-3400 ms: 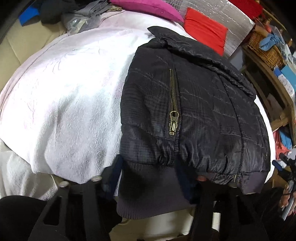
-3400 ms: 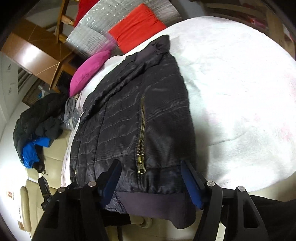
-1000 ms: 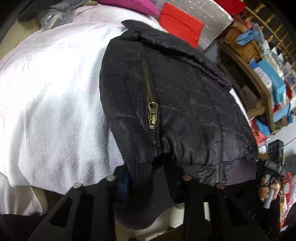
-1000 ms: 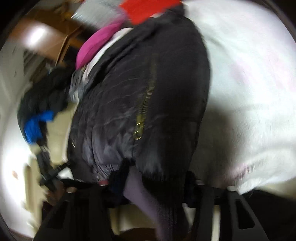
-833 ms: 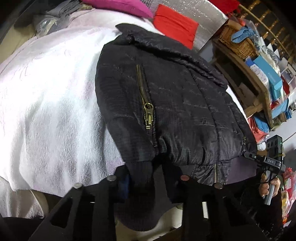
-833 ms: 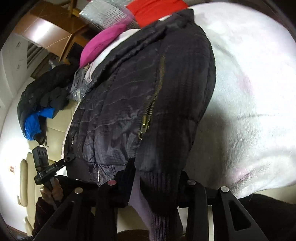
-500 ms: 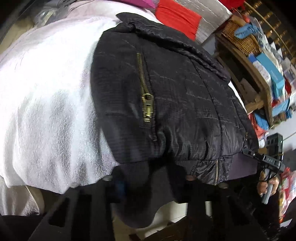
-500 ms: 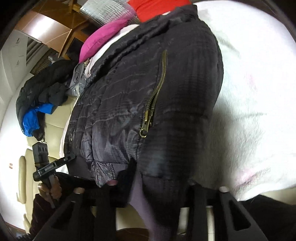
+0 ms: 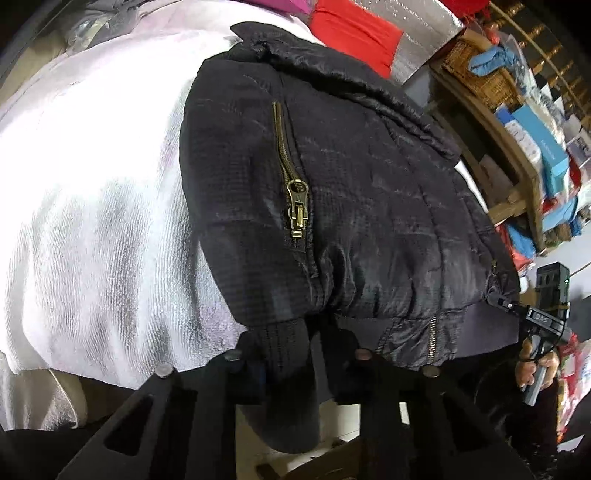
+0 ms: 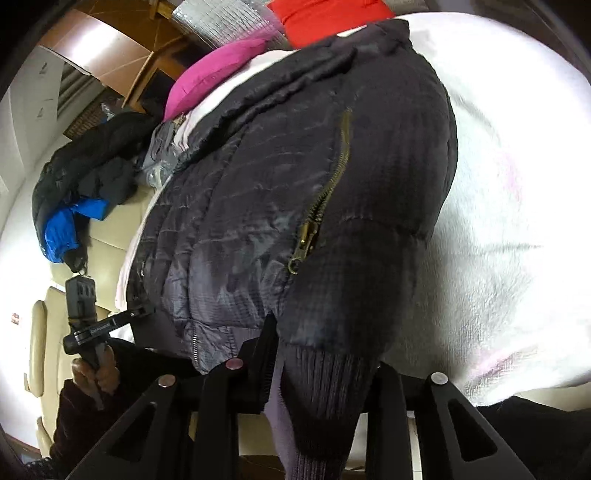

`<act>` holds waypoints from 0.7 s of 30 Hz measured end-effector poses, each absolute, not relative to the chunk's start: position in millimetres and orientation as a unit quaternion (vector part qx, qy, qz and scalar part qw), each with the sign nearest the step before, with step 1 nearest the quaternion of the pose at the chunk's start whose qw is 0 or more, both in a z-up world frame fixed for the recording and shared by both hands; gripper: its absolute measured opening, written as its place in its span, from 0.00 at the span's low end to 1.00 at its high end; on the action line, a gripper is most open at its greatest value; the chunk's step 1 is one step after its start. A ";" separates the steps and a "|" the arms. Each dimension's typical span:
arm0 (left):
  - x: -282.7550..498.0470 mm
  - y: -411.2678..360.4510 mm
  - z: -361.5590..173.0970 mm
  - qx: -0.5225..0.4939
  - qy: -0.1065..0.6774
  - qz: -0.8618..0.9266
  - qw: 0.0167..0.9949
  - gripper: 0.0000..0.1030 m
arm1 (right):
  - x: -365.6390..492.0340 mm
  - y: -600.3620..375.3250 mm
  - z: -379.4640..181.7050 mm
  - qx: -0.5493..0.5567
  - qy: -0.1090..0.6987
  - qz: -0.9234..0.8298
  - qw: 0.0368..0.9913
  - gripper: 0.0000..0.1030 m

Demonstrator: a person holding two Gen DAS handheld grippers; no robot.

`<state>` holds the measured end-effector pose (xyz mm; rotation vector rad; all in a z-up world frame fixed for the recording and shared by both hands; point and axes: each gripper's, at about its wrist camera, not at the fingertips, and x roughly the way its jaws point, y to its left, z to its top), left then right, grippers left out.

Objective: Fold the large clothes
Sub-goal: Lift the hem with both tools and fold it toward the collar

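Observation:
A black quilted jacket with brass pocket zippers lies on a white bedspread; it also shows in the right wrist view. My left gripper is shut on the jacket's ribbed hem at its left corner. My right gripper is shut on the ribbed hem at the right corner. The hem edge is lifted and bunched toward the collar. Each view shows the other gripper at the far hem corner, the right one in the left wrist view and the left one in the right wrist view.
A magenta pillow and a red cushion lie at the bed's far end. A wooden shelf with boxes stands right of the bed. A pile of dark and blue clothes sits on a cream sofa.
Both grippers closed from open onto the jacket's hem and have lifted it, pushing the lower edge forward toward the collar.

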<state>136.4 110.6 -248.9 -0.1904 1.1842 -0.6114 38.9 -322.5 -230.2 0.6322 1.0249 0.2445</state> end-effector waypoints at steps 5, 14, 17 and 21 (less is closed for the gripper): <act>135.6 114.9 -227.5 -0.112 0.526 -0.315 0.782 0.18 | 36.7 -330.0 -198.1 0.301 0.440 0.142 0.834 0.20; 150.7 121.4 -159.1 -0.121 0.470 -0.365 0.794 0.17 | 53.3 -339.7 -148.1 0.319 0.377 0.168 0.853 0.19; 164.9 115.7 -137.8 -0.115 0.456 -0.377 0.798 0.17 | 63.6 -343.1 -131.3 0.318 0.359 0.163 0.862 0.19; 192.6 107.1 -112.7 -0.125 0.437 -0.390 0.801 0.16 | 82.1 -355.0 -111.1 0.321 0.336 0.151 0.873 0.19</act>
